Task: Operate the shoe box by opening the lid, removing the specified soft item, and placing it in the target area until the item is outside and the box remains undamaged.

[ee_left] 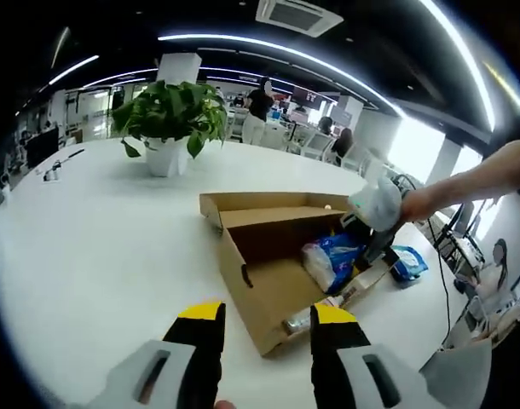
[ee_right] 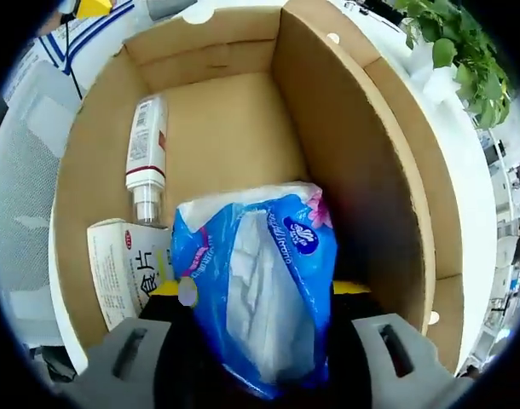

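right hand-held gripper (ee_right: 258, 294) clamps crinkly blue tissue pack (ee_right: 260, 281) | cardboard box (ee_right: 362, 153) | left hand-held gripper (ee_left: 267, 322) apart

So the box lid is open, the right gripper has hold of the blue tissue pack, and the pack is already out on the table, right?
Not quite. The lid is open and the right gripper grips the blue tissue pack, but the right gripper view shows the pack inside the shoe box, beside a white bottle.

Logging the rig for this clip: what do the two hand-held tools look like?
The left tool has black jaws with yellow tips on pale grey housings. The right tool has the same grey housings with slots, black jaws and yellow tips. In the left gripper view the right tool has a pale grey body.
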`<state>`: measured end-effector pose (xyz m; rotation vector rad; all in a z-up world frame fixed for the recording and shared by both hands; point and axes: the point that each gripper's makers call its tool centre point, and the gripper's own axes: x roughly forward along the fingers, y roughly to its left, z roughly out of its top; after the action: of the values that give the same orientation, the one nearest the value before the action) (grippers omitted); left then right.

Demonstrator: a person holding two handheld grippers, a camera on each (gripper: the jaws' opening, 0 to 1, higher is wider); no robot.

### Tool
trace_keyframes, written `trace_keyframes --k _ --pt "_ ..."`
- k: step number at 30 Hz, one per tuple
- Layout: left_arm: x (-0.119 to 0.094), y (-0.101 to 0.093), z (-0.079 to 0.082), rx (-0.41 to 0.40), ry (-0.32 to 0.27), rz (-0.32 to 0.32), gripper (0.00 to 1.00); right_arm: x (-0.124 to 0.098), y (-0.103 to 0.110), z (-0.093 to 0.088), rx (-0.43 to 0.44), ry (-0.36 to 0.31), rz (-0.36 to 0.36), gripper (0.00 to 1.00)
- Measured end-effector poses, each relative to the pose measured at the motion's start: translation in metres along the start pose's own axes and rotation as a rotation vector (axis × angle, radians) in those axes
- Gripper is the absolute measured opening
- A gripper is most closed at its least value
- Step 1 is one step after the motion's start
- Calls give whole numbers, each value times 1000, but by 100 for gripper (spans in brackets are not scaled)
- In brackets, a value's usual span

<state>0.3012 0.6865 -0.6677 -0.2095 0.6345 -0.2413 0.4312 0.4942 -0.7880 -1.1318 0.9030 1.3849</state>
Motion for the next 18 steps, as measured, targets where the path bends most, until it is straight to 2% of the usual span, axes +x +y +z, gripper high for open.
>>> trace_keyframes --k 1,2,4,10,18 --pt "-1 -1 0 -3 -2 0 40 -1 -1 0 8 -3 -8 43" --pt "-1 0 -1 -8 -4 0 40 -4 -1 3 72 -17 -20 35" --pt "-2 -1 -1 -16 -6 -1 40 -5 -4 5 76 -22 -23 31" --pt "-2 -5 0 -30 -17 -11 40 -16 5 13 84 -45 -28 28" --pt "3 -17 10 -6 -26 -46 40 -41 0 21 110 -86 -73 28"
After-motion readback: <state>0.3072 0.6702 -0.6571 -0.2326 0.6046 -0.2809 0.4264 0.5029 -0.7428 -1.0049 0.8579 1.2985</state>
